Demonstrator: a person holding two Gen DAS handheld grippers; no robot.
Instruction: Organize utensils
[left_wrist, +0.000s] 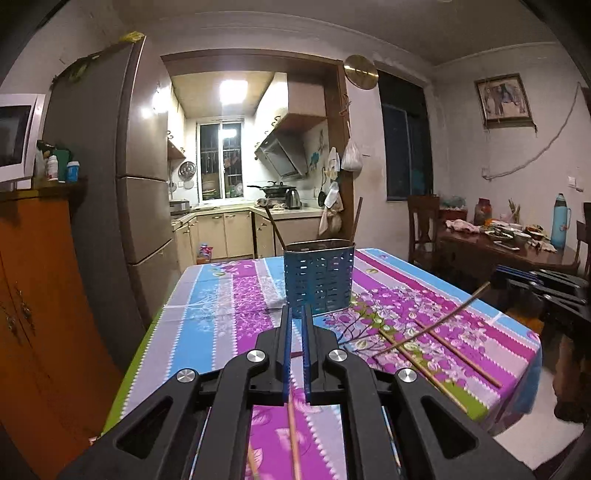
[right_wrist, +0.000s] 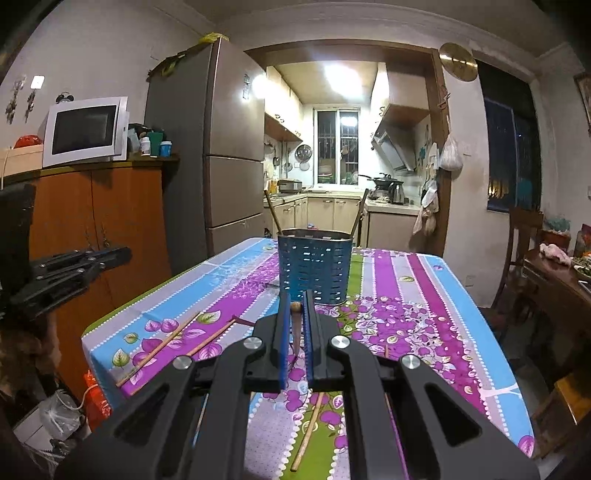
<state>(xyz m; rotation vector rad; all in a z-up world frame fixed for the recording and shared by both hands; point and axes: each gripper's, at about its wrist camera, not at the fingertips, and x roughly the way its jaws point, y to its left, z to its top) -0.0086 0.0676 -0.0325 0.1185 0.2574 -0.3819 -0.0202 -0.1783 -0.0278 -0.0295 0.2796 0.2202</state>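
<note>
A blue perforated utensil holder (left_wrist: 319, 278) stands on the floral tablecloth (left_wrist: 229, 306), with two chopsticks leaning inside it; it also shows in the right wrist view (right_wrist: 314, 271). My left gripper (left_wrist: 296, 314) is narrowly shut with nothing seen between its pads, just short of the holder. My right gripper (right_wrist: 295, 300) is shut on a chopstick (right_wrist: 296, 321) that points toward the holder; the same chopstick (left_wrist: 443, 319) shows raised at the right in the left wrist view. Loose chopsticks (left_wrist: 458, 352) lie on the cloth (right_wrist: 406, 314).
More chopsticks lie left of my right gripper (right_wrist: 159, 349) and below it (right_wrist: 306, 432). One lies under my left gripper (left_wrist: 293, 435). A wooden cabinet (right_wrist: 99, 221) and fridge (right_wrist: 229, 147) stand left. A cluttered dining table (left_wrist: 509, 243) stands right.
</note>
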